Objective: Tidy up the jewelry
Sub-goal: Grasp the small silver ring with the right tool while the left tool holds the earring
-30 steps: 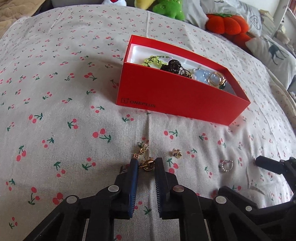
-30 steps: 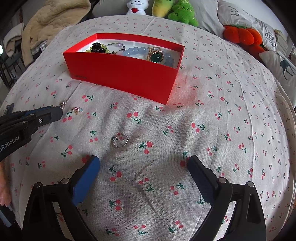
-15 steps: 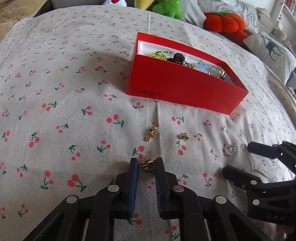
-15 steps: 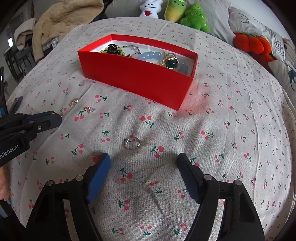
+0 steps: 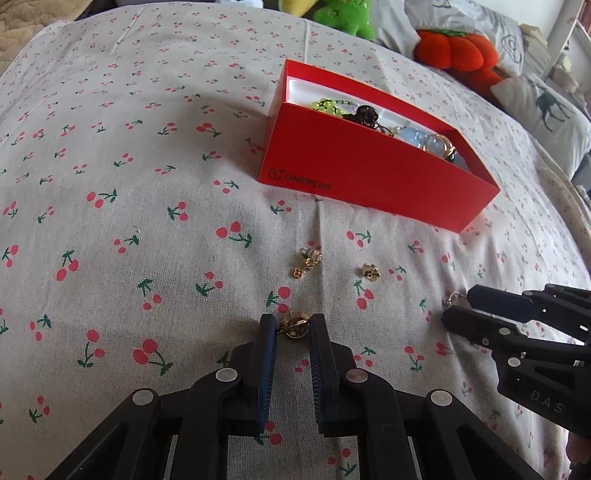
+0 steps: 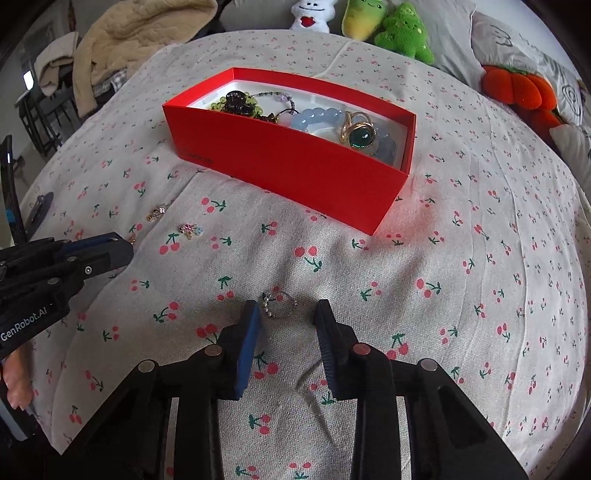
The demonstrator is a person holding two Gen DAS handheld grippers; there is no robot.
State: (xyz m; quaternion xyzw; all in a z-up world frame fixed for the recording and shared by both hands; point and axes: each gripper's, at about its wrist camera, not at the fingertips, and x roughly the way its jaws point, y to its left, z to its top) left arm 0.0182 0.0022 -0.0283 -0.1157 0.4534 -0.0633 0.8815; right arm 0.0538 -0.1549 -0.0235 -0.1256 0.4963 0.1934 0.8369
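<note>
A red OnePlus box [image 5: 365, 181] [image 6: 291, 162] sits on the cherry-print cloth and holds beads, a green-stone ring [image 6: 360, 133] and a black clip. My left gripper [image 5: 293, 326] is shut on a small gold earring [image 5: 294, 326], held above the cloth. A gold drop earring [image 5: 308, 260] [image 6: 157, 213] and a small flower stud [image 5: 370, 270] [image 6: 190, 230] lie in front of the box. My right gripper [image 6: 286, 314] is open, its fingers either side of a silver ring [image 6: 279, 304] on the cloth.
Plush toys [image 6: 402, 31], an orange pumpkin cushion [image 5: 452, 53] and pillows [image 5: 546, 110] line the far edge of the bed. A beige blanket [image 6: 125, 40] lies at the back left.
My left gripper has lifted and drawn back from the cloth with the gold earring. My right gripper has moved forward and narrowed its opening around the silver ring.
</note>
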